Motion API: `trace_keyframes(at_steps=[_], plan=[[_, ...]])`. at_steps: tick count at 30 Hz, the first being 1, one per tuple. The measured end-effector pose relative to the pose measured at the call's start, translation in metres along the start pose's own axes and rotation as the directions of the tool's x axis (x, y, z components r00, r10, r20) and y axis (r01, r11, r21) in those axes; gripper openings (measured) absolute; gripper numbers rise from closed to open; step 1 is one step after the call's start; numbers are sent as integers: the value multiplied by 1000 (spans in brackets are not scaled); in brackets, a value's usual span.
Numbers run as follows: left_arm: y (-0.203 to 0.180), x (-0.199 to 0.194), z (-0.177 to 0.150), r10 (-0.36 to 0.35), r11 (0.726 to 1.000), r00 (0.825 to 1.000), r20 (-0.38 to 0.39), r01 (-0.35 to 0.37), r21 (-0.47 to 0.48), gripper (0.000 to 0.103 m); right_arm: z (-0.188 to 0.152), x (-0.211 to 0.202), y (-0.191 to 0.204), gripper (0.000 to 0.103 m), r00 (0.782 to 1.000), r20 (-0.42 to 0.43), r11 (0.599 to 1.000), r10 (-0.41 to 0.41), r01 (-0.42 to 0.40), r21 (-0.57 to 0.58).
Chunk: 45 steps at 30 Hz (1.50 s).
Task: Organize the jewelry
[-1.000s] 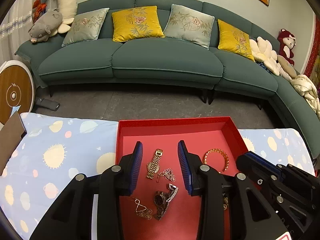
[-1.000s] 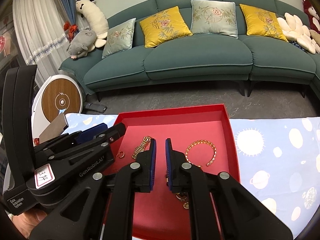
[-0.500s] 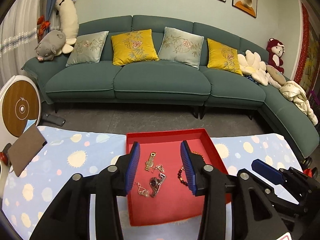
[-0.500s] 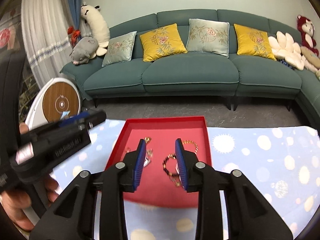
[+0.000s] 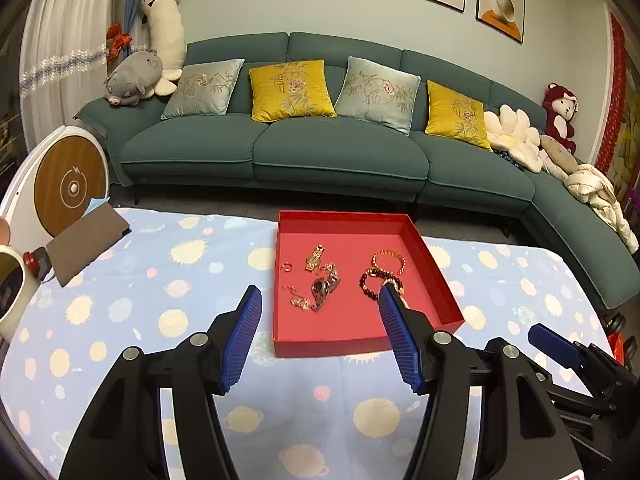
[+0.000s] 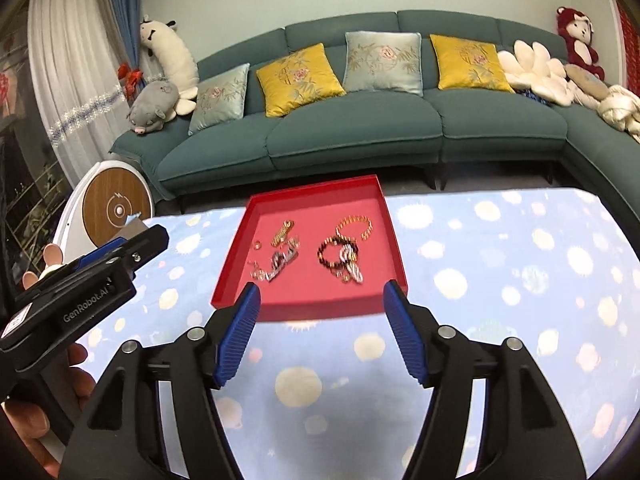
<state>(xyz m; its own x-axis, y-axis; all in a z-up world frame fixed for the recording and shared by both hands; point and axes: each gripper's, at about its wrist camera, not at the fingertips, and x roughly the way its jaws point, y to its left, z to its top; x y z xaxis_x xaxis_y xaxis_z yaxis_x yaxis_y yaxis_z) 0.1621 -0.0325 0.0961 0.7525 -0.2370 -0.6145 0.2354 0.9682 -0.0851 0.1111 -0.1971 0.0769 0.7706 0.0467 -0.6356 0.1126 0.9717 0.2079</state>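
Note:
A red tray (image 5: 436,276) (image 6: 394,240) sits on the blue patterned tablecloth and holds several jewelry pieces. In it lie a gold watch band (image 5: 315,256), a watch (image 5: 325,286), a small ring (image 5: 286,267), a gold bracelet (image 5: 389,260) (image 6: 355,226) and a dark bead bracelet (image 5: 366,282) (image 6: 326,252). My left gripper (image 5: 318,304) is open and empty, held above the tray's near edge. My right gripper (image 6: 320,294) is open and empty, just short of the tray's near edge.
A brown notebook (image 5: 86,242) lies at the table's left. A white round device with a wooden disc (image 5: 68,184) stands beyond it. A white mug (image 5: 10,292) sits at the far left edge. A green sofa (image 5: 332,148) with cushions faces the table.
Both grippers have pulled back and up from the tray. The right gripper, nearly shut a second ago, has opened wide; the left has opened wider too.

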Motion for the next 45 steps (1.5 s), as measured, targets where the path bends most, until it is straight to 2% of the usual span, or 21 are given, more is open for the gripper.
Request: trace_keyframes(at_steps=[3,5,7,9,13,17,24,32,45], plan=[[-4,0,-13,8,1000,1000,-14,-8,22,59,-10,0,2,66,999,-11,999,-31,30,-42],[-7,2,-22,19,999,1000,-21,-18,52,65,-16,-1,2,70,999,-13,997,-50,49,-62],[-12,5,-30,30,996,999,-29,-28,83,73,-21,-1,1,78,998,-10,995,-64,63,-72],[-15,7,-36,56,994,998,-33,-52,101,75,-28,-1,0,81,996,-5,993,-89,89,-74],[-12,12,-40,31,996,997,-73,-25,90,78,-32,1,-7,84,994,-13,992,-110,109,-64],[-10,7,-40,46,996,997,-59,-41,76,80,-35,1,-5,85,994,-19,991,-110,108,-84],[-23,2,-43,77,985,996,-41,-70,158,83,-40,0,7,89,992,-17,982,-128,125,-142],[-8,-1,-39,108,989,994,-32,-104,106,83,-35,-7,-5,89,992,-1,989,-126,126,-71],[-12,1,-43,112,987,993,-33,-108,117,83,-34,-5,4,89,993,-3,989,-120,119,-84]])
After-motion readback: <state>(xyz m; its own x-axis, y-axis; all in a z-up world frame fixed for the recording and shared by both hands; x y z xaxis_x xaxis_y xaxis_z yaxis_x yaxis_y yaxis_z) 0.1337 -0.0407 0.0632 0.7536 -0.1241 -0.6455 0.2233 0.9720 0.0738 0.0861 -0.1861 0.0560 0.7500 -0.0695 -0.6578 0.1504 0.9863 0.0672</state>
